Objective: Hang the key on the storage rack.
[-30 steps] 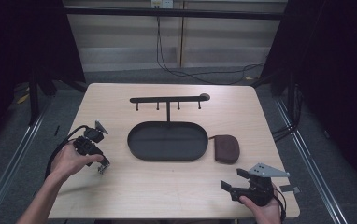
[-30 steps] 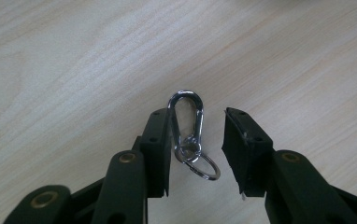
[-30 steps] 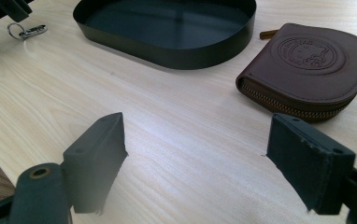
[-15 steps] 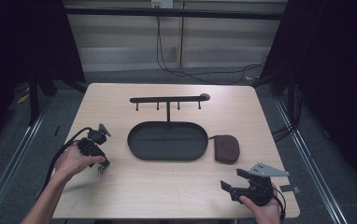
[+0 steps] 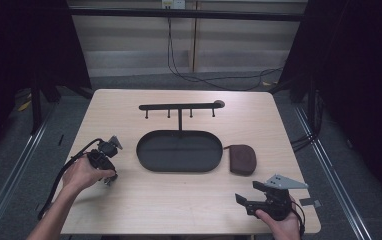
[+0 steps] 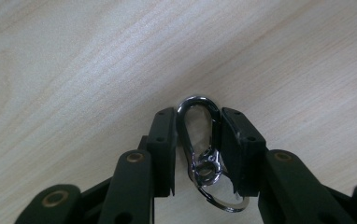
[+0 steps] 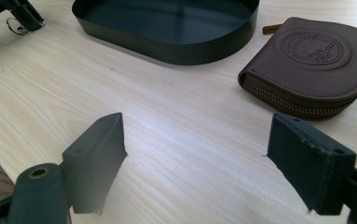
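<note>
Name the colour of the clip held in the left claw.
Shiny silver metal clip, clearest in the left gripper view.

Two hand-held grippers low over a pale wooden worktop [image 5: 129,110]

The left gripper [image 5: 110,161], held in the person's left hand [image 5: 83,174], sits at the worktop's left side, just left of a black oval tray [image 5: 146,159]; what its fingers hold is too small to tell. A black rack with four pegs [image 5: 179,106] stands behind the tray, and a brown pouch [image 5: 242,159] lies just right of it. The right gripper [image 5: 246,201] rests near the front right edge, pointing left.
</note>
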